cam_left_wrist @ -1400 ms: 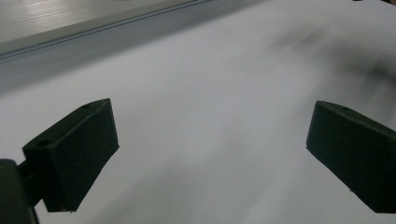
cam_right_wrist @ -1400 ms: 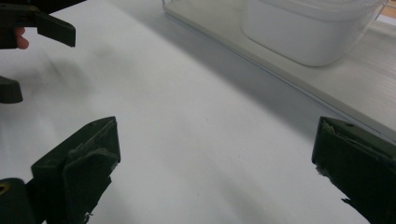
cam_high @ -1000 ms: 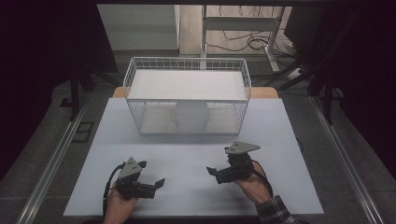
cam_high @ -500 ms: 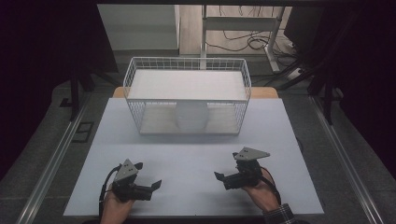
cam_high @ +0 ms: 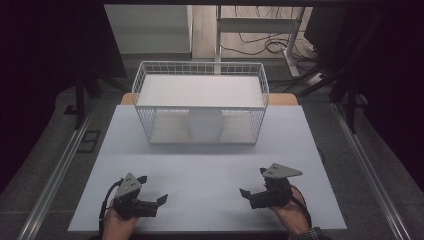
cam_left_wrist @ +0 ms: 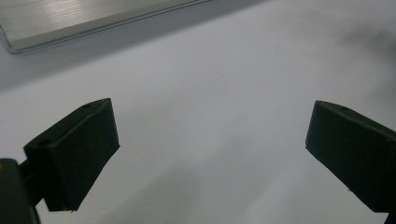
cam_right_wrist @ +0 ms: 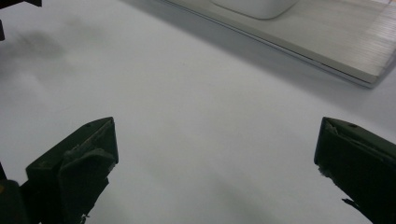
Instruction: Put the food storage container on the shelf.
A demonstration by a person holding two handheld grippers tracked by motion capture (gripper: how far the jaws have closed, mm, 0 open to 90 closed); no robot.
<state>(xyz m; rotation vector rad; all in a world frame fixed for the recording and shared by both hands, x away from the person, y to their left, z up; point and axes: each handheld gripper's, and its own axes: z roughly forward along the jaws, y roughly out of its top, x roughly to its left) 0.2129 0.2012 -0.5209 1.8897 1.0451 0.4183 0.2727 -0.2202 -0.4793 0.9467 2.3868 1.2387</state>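
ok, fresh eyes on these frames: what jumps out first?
The white wire basket at the far middle of the table, with a pale rounded object sitting inside it that I can't identify. Next, the two hand-held claws near the table's front edge: the left claw and the right claw, both open, holding nothing, pointing toward each other over bare white tabletop.

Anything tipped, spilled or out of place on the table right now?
Nothing stands out. The wire basket sits square at the far side with a white bowl inside. The left tool and right tool are open and empty near the front edge.
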